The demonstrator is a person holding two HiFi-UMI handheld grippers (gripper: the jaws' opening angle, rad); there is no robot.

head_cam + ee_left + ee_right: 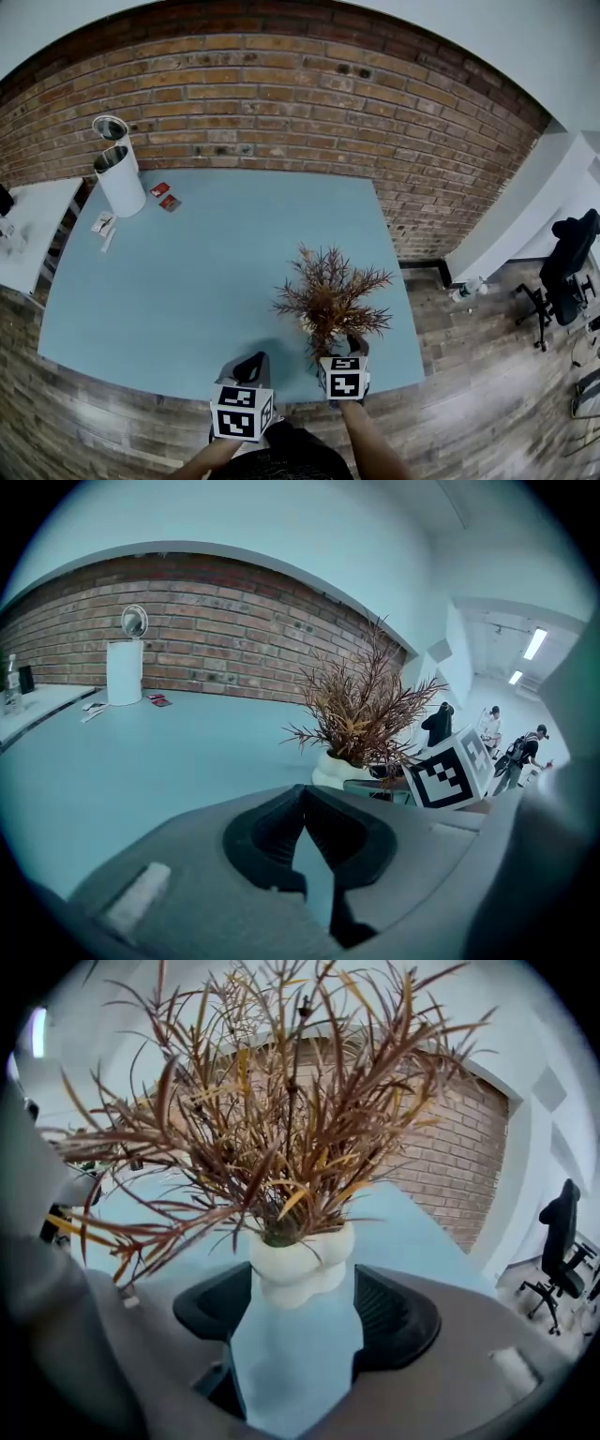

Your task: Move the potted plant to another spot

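My right tongs straddle the plant near the table's front edge; my left tongs sit closed and empty.
From the head view, the plant [328, 295] stands upright in its white pot [298, 1265] on the blue table [187, 272], close to the near edge and right of centre. My right gripper [303, 1283] is around the pot: its jaws are apart, with one dark pad on each side of the pot's lower body and very close to it, though I can't see either one pressing. My left gripper [303, 794] hovers just to the plant's left above the front edge, jaw tips together with nothing between them. A white canister [120, 173] stands well apart at the far left corner, by the brick wall [281, 94].
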